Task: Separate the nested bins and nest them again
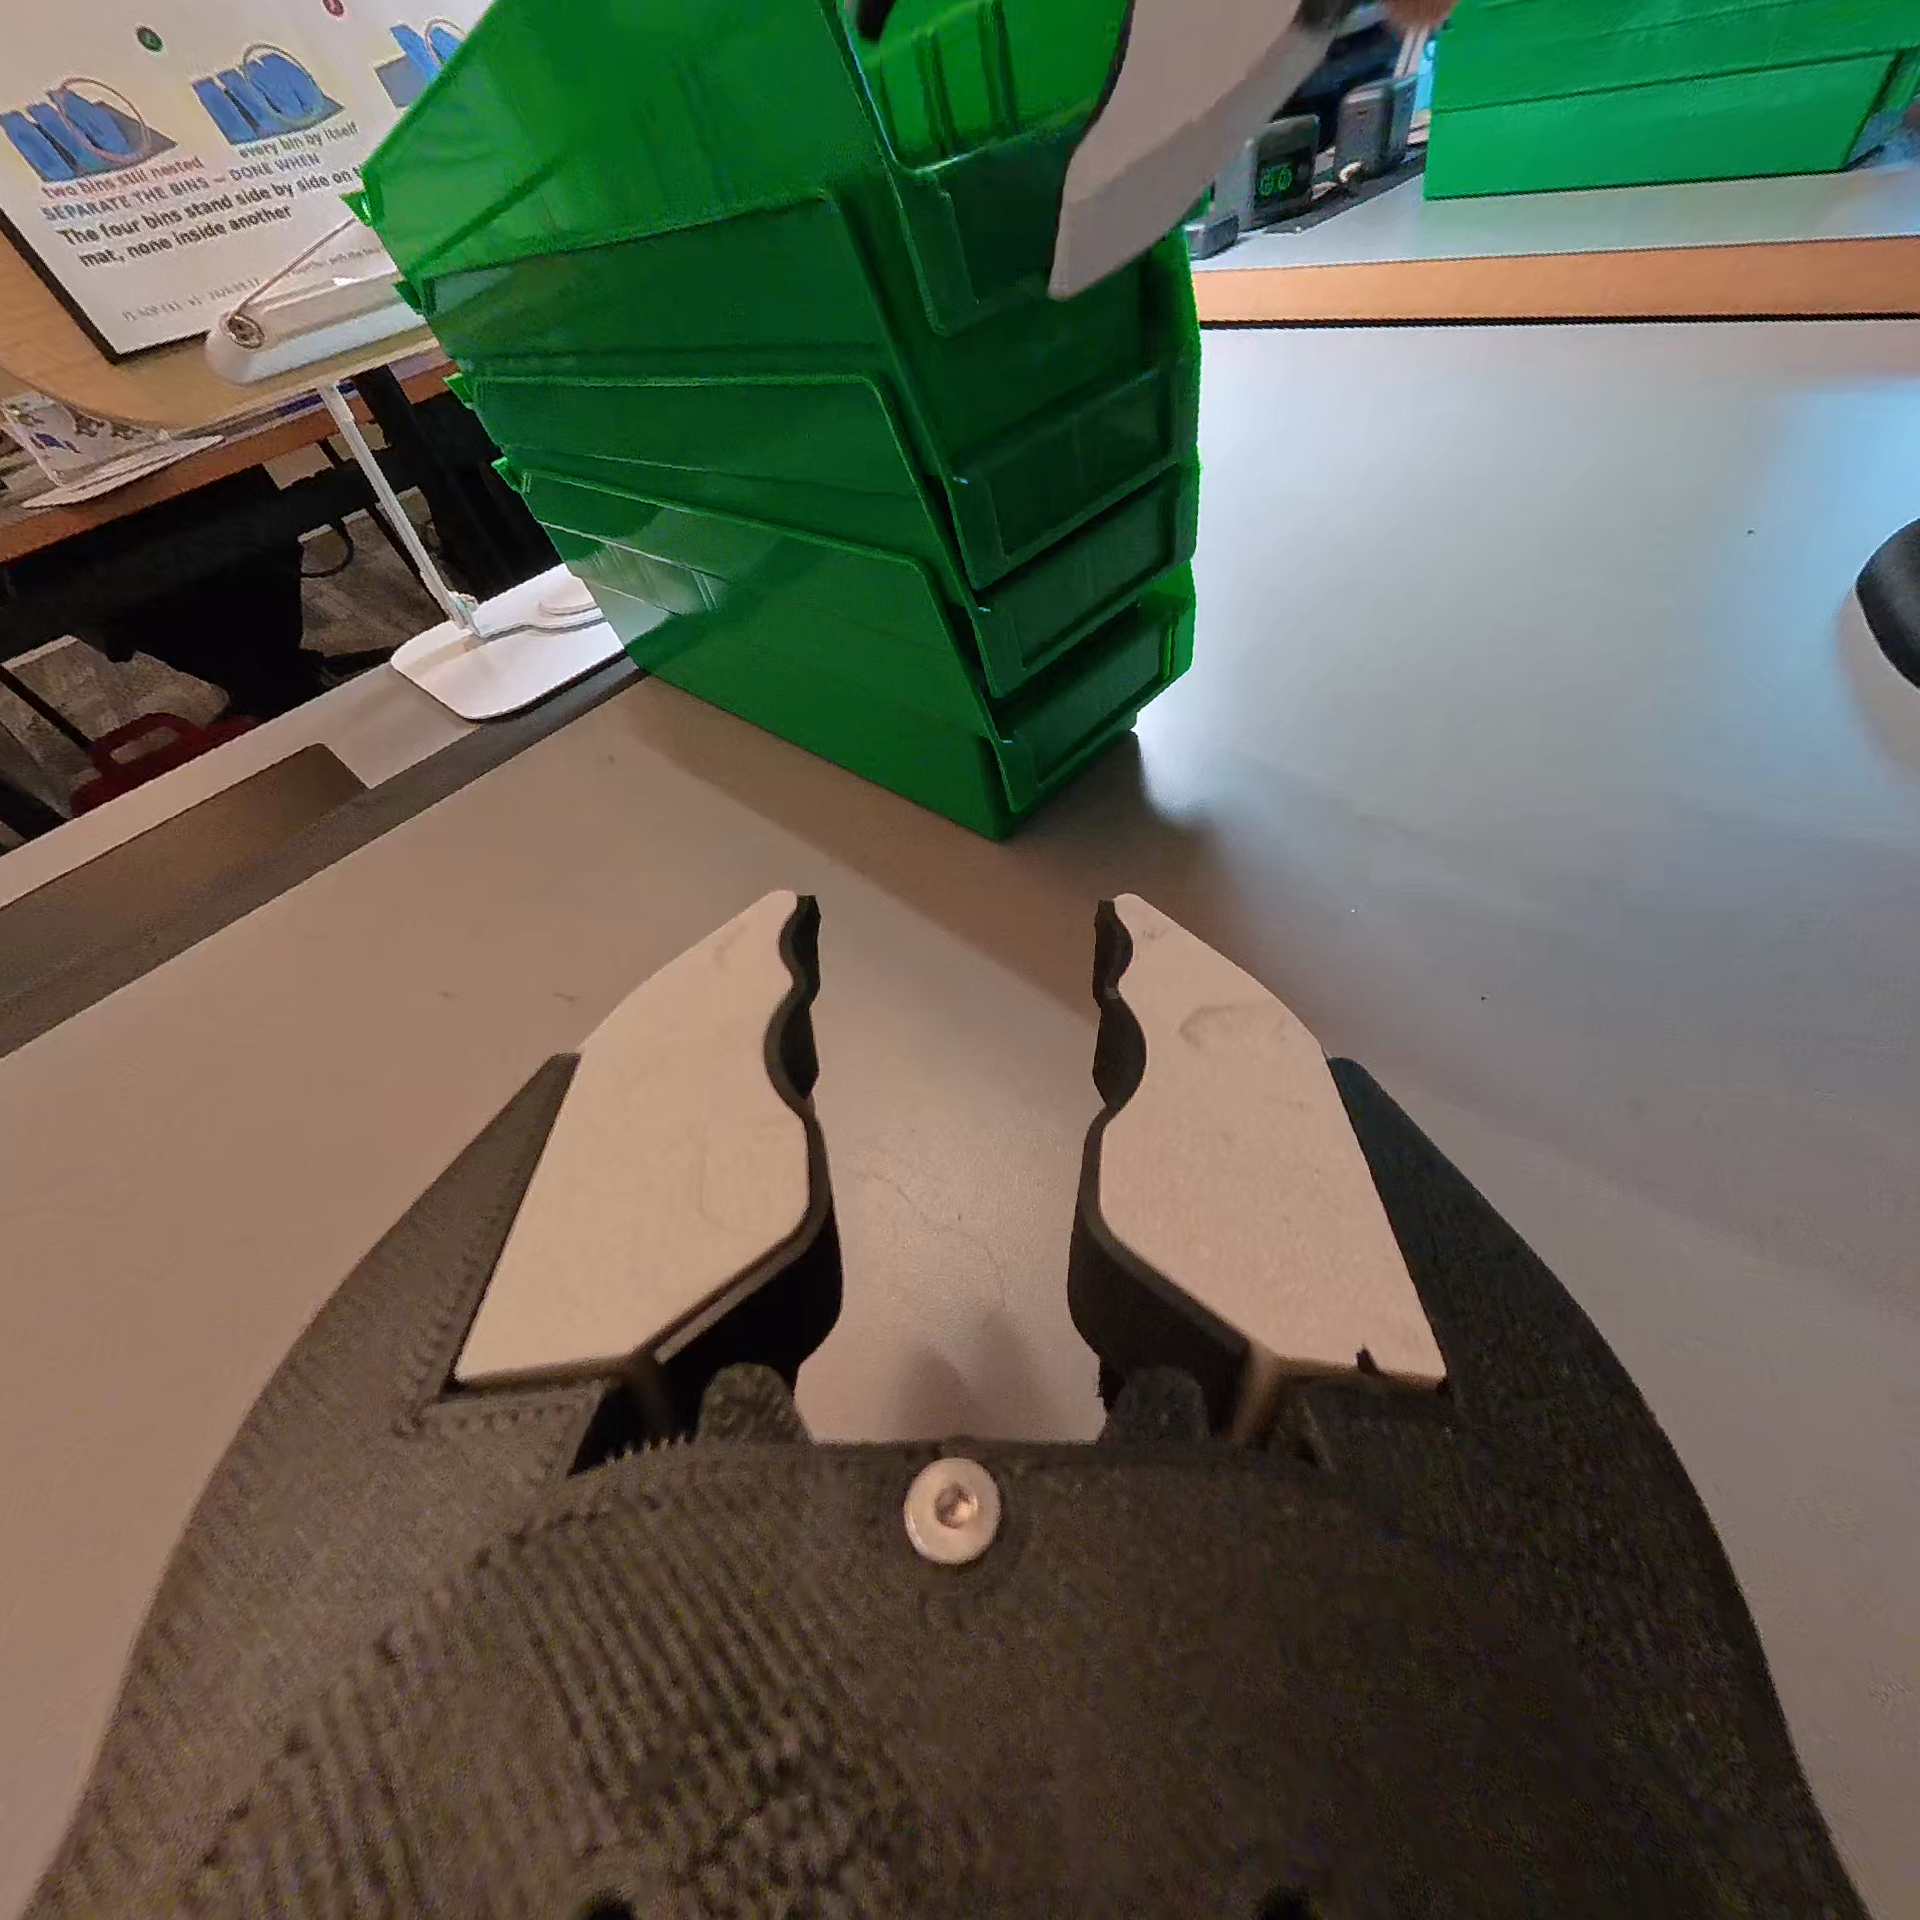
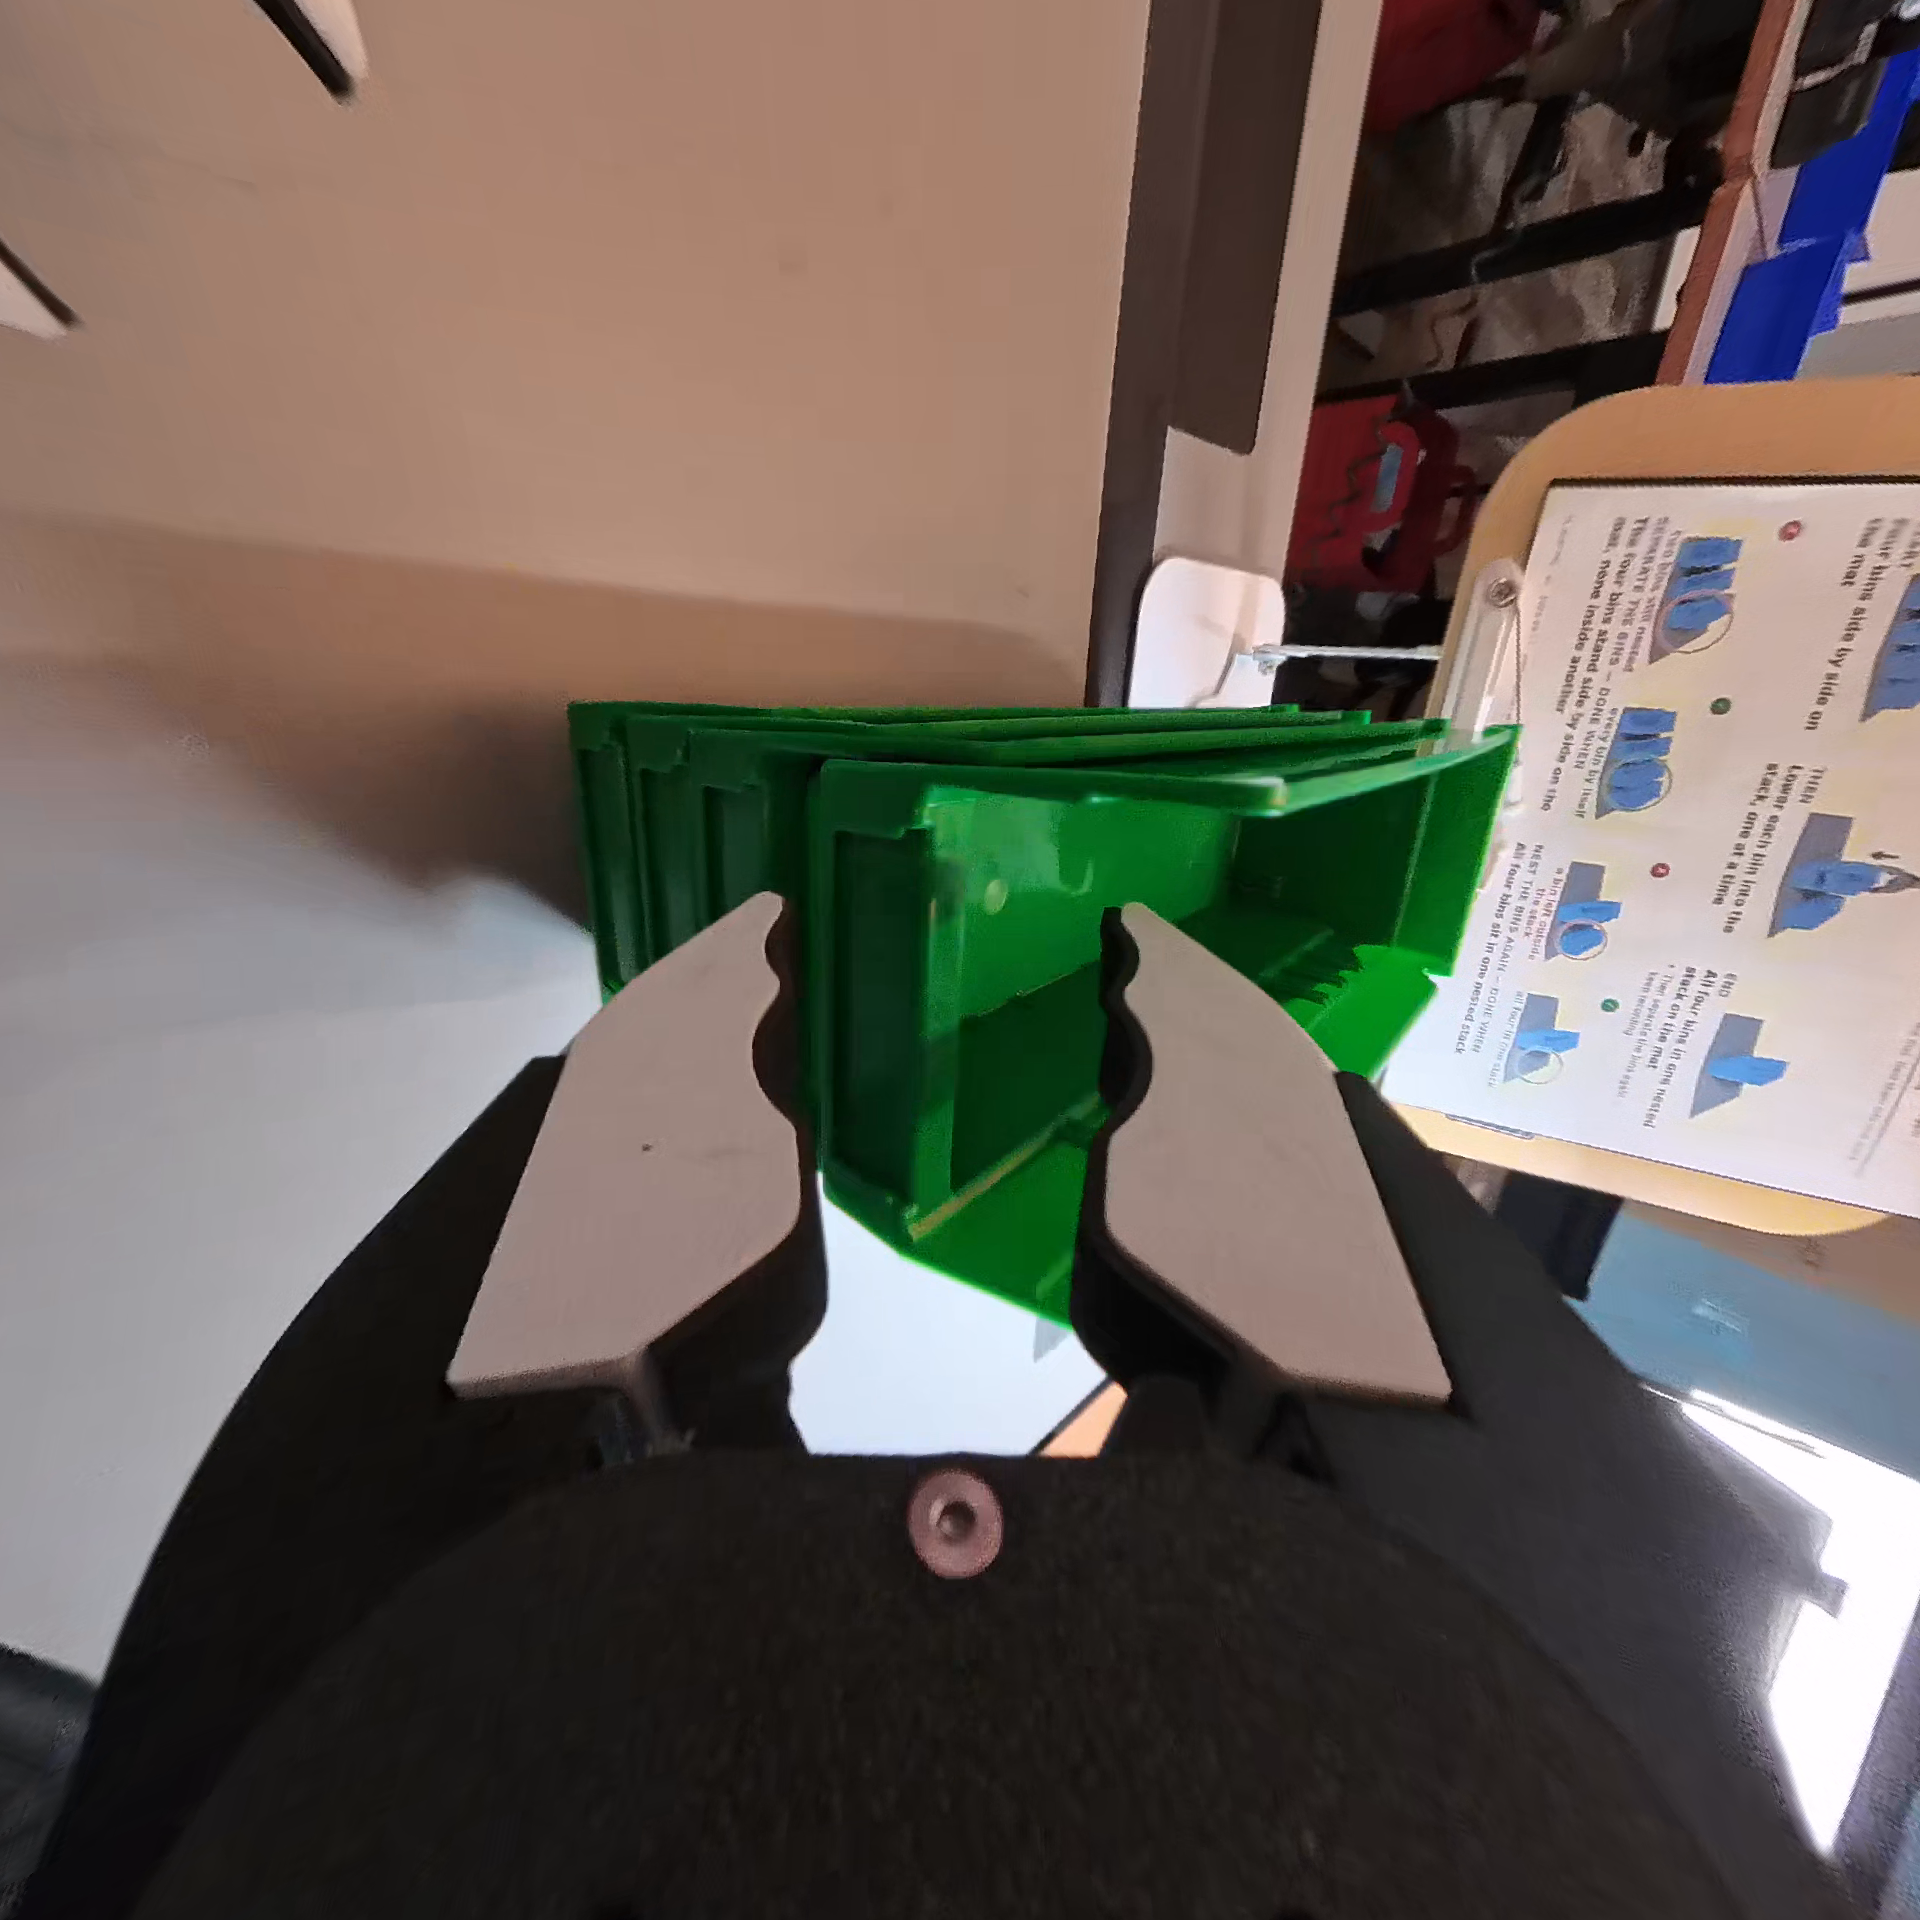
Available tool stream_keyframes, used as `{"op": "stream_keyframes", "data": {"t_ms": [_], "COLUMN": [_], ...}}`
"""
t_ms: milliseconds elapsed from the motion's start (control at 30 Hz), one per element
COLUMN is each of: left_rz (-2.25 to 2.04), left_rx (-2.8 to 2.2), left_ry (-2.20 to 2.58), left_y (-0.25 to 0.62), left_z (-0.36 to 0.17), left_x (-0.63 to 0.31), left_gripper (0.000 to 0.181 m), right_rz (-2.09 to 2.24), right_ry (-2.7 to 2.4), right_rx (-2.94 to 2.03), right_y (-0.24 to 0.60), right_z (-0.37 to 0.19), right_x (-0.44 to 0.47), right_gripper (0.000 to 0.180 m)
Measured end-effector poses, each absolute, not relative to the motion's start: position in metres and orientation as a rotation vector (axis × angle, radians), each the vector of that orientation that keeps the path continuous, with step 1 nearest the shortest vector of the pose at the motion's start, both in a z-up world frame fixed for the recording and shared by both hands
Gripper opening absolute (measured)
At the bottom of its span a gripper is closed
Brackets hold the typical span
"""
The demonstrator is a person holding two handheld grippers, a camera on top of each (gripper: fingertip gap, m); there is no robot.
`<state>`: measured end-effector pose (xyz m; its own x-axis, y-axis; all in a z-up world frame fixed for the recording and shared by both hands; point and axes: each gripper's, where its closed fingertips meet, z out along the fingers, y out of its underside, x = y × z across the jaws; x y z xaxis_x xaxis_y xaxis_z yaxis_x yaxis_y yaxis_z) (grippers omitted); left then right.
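Right tongs straddling top bin's front wall, left tongs apart

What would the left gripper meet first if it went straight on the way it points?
Probably the bottom bin of the green nested stack, beyond bare table. The left gripper is open and empty; depth is unclear.

My left gripper – pale grey fingers on ridged black; bright green bins at twelve o'clock on the grey table – a white instruction sheet with blue pictures at eleven
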<state>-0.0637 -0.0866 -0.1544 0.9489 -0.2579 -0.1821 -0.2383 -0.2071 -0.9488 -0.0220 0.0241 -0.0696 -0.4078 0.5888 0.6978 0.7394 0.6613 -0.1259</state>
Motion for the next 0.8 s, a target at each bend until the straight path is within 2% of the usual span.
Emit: {"op": "stream_keyframes", "data": {"t_ms": [300, 400, 600, 800], "left_rz": [-0.017, -0.005, 0.004, 0.014], "left_rx": [-1.778, -1.776, -1.762, -1.777], "left_ry": [0.351, 0.344, 0.328, 0.345], "left_y": [-0.087, -0.087, -0.086, -0.085], "left_z": [-0.15, -0.149, -0.145, -0.151], "left_x": [-0.066, -0.07, -0.073, -0.071], "left_gripper": [0.051, 0.051, 0.051, 0.051], "right_rz": [0.188, 0.338, 0.485, 0.604], "right_ry": [-1.783, -1.602, -1.352, -1.231], "right_rx": [-1.035, -1.059, -1.176, -1.243], "right_y": [-0.006, -0.007, 0.0, 0.011], "right_z": [-0.003, 0.003, -0.04, -0.099], "right_x": [0.009, 0.038, 0.093, 0.109], "right_gripper": [0.054, 0.054, 0.053, 0.053]}}
